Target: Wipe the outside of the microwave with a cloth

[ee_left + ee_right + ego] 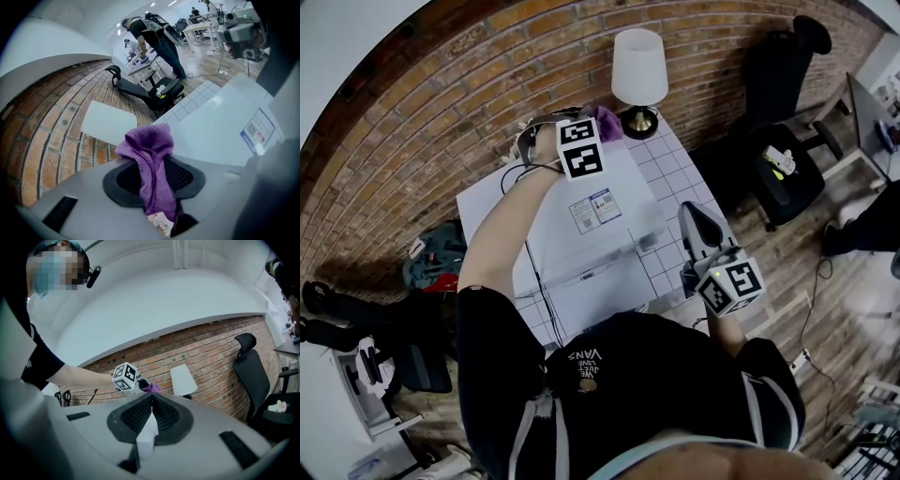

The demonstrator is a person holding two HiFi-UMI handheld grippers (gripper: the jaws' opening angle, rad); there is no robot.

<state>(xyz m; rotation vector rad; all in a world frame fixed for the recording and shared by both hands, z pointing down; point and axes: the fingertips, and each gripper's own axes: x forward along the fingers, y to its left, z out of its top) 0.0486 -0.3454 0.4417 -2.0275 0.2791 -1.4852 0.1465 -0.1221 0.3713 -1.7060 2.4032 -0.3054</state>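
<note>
Here, left gripper (157, 180) jaws: clamped on a fold of the purple terry cloth (151, 157) | right gripper (151, 404) jaws: pressed together, empty, well apart from the work | cloth at rear top edge of the white box-shaped microwave (623, 183) on the white tiled desk (672, 164) | risk: a wide sweep could topple the nearby white-shaded lamp (638, 66); a thin fold may slip free.
</note>
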